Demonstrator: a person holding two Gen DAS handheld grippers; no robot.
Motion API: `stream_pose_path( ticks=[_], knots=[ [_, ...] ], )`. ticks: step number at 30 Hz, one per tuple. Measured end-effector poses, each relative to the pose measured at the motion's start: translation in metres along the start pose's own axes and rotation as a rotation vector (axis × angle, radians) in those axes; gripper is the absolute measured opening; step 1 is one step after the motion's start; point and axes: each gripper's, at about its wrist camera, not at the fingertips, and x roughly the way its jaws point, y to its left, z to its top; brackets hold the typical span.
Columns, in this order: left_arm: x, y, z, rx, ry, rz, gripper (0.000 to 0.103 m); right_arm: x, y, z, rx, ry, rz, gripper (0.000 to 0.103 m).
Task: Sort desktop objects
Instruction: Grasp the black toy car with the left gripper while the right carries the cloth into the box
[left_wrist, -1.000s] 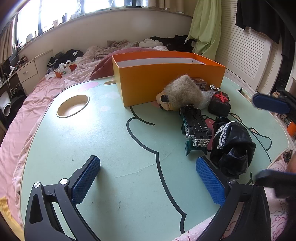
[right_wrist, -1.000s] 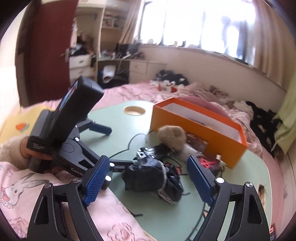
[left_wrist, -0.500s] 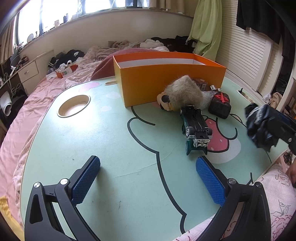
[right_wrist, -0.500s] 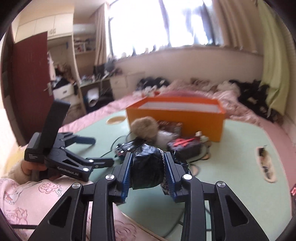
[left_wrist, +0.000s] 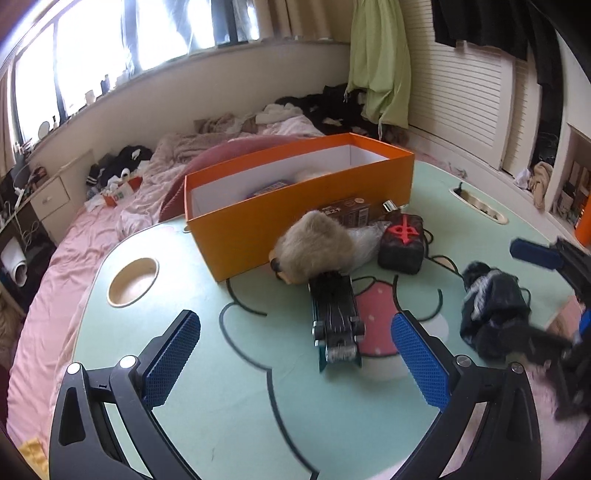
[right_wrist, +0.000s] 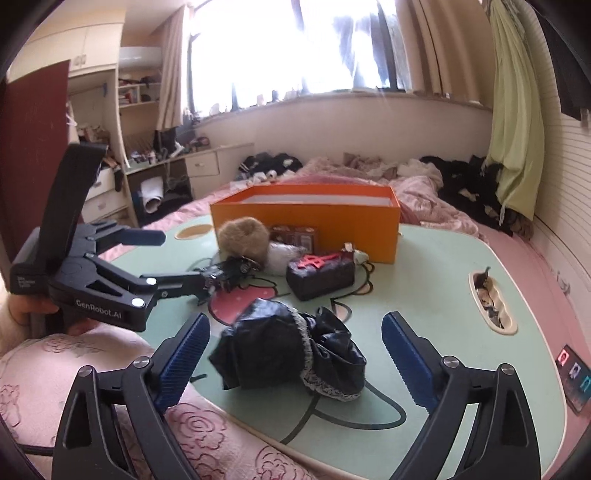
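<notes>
Right claw (right_wrist: 295, 354) is opening w/ pads clear of the black pouch (right_wrist: 291, 350), which is lying on the bench (right_wrist: 436, 258) near its front edge, between the jaws. Left claw (left_wrist: 295, 354) is hanging open and empty, framing the toy car (left_wrist: 334, 317), prob. the next pick for the orange box (left_wrist: 295, 210).

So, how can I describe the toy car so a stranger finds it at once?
Find the orange box on the green table. In front of it lies a furry toy, and the toy car touches it. It is the only long, dark thing with a chrome front.
</notes>
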Motion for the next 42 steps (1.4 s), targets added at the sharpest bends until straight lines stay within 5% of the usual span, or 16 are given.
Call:
stream_pose_path(
  ticks=[4,6,8,10,12,14,17,20,26,32,35,39,42],
  knots=[
    [0.014,-0.011,0.010,0.047,0.023,0.016,0.097,0.013,-0.004,-0.002,0.015,0.059,-0.013,0.096],
    [0.022,-0.018,0.012,0.077,0.052,-0.004,0.062,0.019,-0.002,-0.002,0.005,0.092,-0.027,0.100],
    [0.034,-0.021,0.008,0.081,0.108,-0.003,0.037,0.023,-0.002,-0.003,0.007,0.115,-0.025,0.101],
    [0.031,-0.020,0.005,0.068,0.100,-0.003,0.031,0.026,-0.004,-0.004,0.014,0.131,-0.014,0.101],
    [0.027,-0.018,0.002,0.052,0.092,-0.022,0.030,0.027,-0.007,-0.005,0.026,0.136,0.009,0.097],
    [0.022,-0.014,-0.002,0.034,0.084,-0.048,0.030,0.025,-0.006,-0.006,0.020,0.128,0.032,0.071],
    [0.009,-0.010,-0.006,0.013,0.053,-0.090,0.030,0.023,-0.005,-0.007,0.012,0.120,0.046,0.055],
    [-0.009,-0.006,-0.008,-0.004,0.013,-0.116,0.030,0.017,-0.006,-0.006,0.021,0.094,0.045,0.050],
    [-0.034,0.006,0.006,-0.024,-0.044,-0.153,0.030,0.002,-0.005,0.014,0.014,0.038,0.071,0.050],
    [-0.037,0.017,0.060,-0.035,-0.120,-0.173,0.030,0.005,-0.012,0.076,0.017,-0.010,0.081,0.051],
    [-0.020,0.024,0.090,-0.060,-0.112,-0.137,0.030,0.026,-0.022,0.114,0.020,-0.013,0.067,0.052],
    [0.014,0.037,0.112,-0.108,-0.083,0.003,0.030,0.067,-0.036,0.147,0.017,0.012,-0.007,0.053],
    [0.041,0.051,0.117,-0.159,-0.046,0.005,0.030,0.097,-0.048,0.158,0.069,0.045,-0.010,0.053]
  ],
)
